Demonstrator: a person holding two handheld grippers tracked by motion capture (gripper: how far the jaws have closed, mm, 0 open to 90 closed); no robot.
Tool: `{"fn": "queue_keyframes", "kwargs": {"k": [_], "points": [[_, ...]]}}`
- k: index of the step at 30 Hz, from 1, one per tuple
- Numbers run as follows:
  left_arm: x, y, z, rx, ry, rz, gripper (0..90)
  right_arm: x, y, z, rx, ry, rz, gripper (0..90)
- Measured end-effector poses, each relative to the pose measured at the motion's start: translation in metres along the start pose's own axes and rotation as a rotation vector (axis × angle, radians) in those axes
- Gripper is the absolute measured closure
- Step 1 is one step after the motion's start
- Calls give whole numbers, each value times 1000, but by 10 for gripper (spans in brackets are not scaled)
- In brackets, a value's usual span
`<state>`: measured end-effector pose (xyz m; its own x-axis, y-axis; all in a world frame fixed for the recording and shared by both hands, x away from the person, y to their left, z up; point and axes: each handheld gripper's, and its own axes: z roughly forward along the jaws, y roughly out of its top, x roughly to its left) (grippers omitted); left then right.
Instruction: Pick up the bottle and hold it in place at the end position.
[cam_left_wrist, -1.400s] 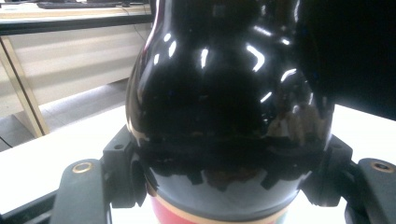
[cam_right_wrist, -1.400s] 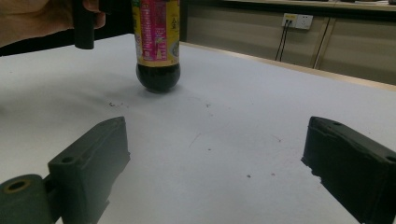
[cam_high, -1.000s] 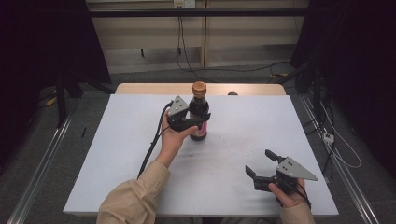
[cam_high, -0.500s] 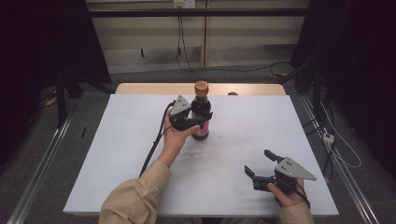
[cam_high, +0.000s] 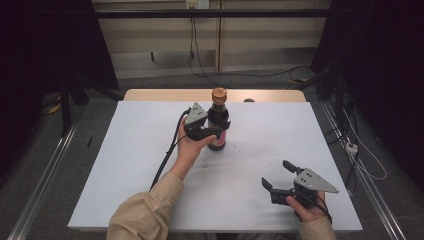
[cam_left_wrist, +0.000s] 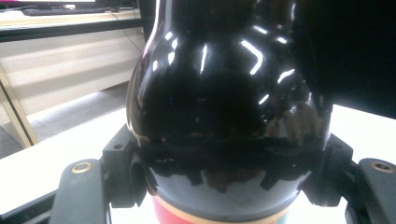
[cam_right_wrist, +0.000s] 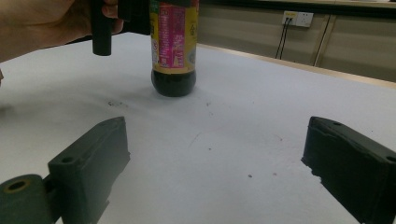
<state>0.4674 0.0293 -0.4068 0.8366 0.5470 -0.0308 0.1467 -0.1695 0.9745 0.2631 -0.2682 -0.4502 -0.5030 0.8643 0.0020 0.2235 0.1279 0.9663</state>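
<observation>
L gripper (cam_high: 212, 131) jaws clamped on bottle (cam_high: 218, 120); keep it upright, lift slow. R gripper (cam_high: 281, 176) jaws open, idle.

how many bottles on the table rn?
1. A dark bottle with a brown cap stands upright near the table's far middle, clamped at its shoulder by the left gripper. The right gripper sits open and empty at the near right.

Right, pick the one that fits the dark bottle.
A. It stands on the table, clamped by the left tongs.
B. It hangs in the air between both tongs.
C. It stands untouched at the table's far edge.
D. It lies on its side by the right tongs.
A: the bottle stands upright on the table with the left tongs closed around its body.
</observation>
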Motion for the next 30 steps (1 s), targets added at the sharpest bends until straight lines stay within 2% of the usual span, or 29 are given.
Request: {"fn": "queue_keyframes", "kwargs": {"k": [9,17,21,26,30], "points": [[3,0,-4,12,-26,2,287,2,0,2,4,11,-4,65],[8,-2,-7,10,-63,8,288,3,1,5,16,45,22,60],[7,-2,-6,9,-62,3,287,4,2,8,25,54,15,59],[7,-2,-6,15,-61,9,287,4,5,14,45,43,3,60],[7,-2,-7,16,-58,12,288,4,12,21,64,55,27,65]]}}
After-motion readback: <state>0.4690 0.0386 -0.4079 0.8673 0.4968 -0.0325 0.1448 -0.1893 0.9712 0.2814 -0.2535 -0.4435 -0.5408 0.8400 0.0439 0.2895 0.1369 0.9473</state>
